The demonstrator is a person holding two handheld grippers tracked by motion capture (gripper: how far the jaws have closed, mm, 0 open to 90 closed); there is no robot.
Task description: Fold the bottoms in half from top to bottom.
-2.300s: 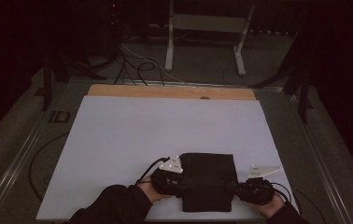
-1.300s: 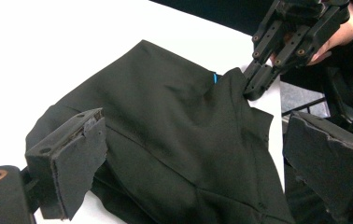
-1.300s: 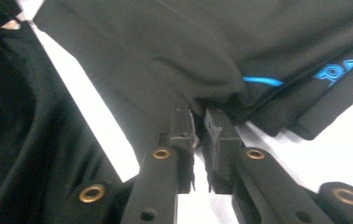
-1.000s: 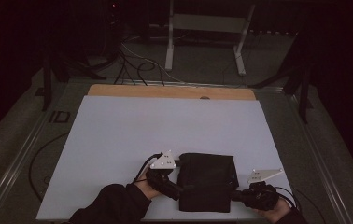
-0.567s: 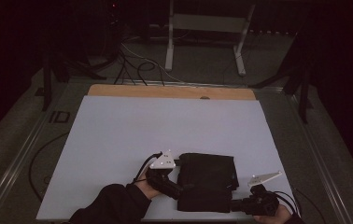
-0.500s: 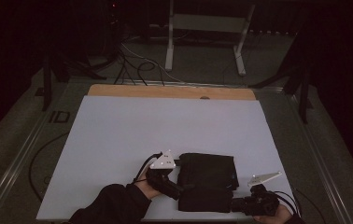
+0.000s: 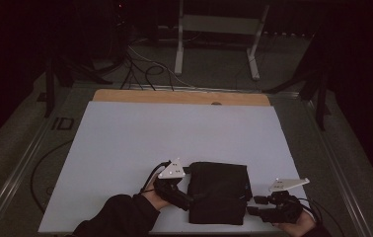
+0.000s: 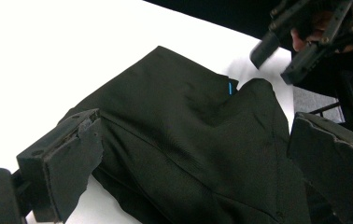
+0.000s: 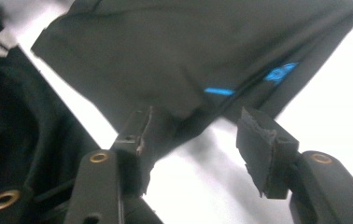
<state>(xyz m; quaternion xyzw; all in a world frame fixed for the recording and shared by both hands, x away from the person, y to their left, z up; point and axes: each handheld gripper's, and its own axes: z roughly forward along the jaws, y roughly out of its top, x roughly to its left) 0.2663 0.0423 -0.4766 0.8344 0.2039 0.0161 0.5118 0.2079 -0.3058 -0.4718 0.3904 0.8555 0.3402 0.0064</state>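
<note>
Already mostly folded: the black folded fabric garment with a small blue mark lies as a compact rectangle on the white sheet-covered worktop, at its near edge, between the two hands. What is left looks like squaring up the edges or one more fold, going by the loose corner on the right. The left claw sits at the garment's left edge, low and pointing right, jaws wide apart with cloth lying between them but the pads not pressing on it in the left gripper view. The right claw rests just off the garment's near right corner, pointing left; its jaws have just been opening and now stand part open, the fabric's corner lying between them, against the left pad but ungripped.
</note>
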